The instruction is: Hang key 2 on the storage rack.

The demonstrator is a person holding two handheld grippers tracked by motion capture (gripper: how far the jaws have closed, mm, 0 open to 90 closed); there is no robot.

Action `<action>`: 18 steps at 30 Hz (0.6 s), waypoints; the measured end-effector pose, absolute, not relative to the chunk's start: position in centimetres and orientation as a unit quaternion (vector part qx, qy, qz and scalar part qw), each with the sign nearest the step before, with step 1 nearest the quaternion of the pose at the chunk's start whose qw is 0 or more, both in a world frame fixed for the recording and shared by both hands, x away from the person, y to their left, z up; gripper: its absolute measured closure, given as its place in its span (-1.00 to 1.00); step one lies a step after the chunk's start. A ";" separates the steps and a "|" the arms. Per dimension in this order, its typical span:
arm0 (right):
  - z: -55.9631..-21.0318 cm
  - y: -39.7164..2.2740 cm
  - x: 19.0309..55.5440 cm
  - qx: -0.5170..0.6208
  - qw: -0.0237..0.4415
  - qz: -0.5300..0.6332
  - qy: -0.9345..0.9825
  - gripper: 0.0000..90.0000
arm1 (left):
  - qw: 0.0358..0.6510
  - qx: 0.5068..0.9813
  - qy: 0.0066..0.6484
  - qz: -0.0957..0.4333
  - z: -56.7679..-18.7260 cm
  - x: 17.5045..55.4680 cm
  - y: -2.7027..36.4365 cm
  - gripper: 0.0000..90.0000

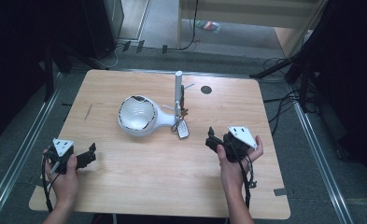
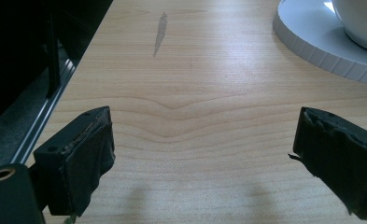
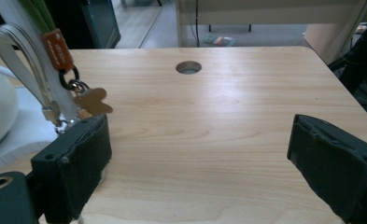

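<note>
Keys (image 1: pixel 182 128) hang on white lamp (image 1: pixel 139 116) (untouched); left gripper (image 1: pixel 88 155) and right gripper (image 1: pixel 212 139) spread, approach probably pending.

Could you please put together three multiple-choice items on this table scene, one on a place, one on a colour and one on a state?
1. Where does the round hole in the table lie?
A. At the near left corner
B. Toward the far edge, right of the white lamp
C. Under the lamp's base

2. What colour is the tag hanging at the lamp's stem?
A. Orange
B. Blue
C. Black

3. How do the left gripper and the right gripper stand?
A. Both shut on keys
B. One open, one shut
C. Both open and holding nothing

Answers: 1 B, the high view shows the hole beyond and right of the lamp. 2 A, the right gripper view shows it orange. 3 C, each gripper view shows bare wood between wide jaws.
</note>
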State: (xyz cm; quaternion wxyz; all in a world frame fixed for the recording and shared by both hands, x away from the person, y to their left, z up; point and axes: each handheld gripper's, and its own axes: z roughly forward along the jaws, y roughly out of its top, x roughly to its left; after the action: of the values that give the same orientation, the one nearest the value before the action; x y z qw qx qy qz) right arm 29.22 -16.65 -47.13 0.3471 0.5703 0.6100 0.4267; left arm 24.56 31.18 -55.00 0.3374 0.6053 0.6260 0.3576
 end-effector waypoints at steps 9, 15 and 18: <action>-48.4 -19.1 28.6 0.576 0.353 0.403 0.617 -0.87 | 0.338 0.604 0.626 0.358 -55.0 24.6 31.2 -0.88; -49.1 -21.1 28.3 0.590 0.348 0.397 0.611 -0.87 | 0.337 0.604 0.626 0.360 -55.0 24.6 31.2 -0.88; -49.3 -22.0 28.0 0.594 0.352 0.392 0.608 -0.87 | 0.337 0.604 0.627 0.360 -55.0 24.6 31.1 -0.88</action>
State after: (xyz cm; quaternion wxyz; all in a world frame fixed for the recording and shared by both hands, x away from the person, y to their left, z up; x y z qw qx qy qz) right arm 28.04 -21.98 -49.30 0.3515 0.5943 0.6083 0.3916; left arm 24.56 31.15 -55.02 0.3367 0.6036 0.6268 0.3598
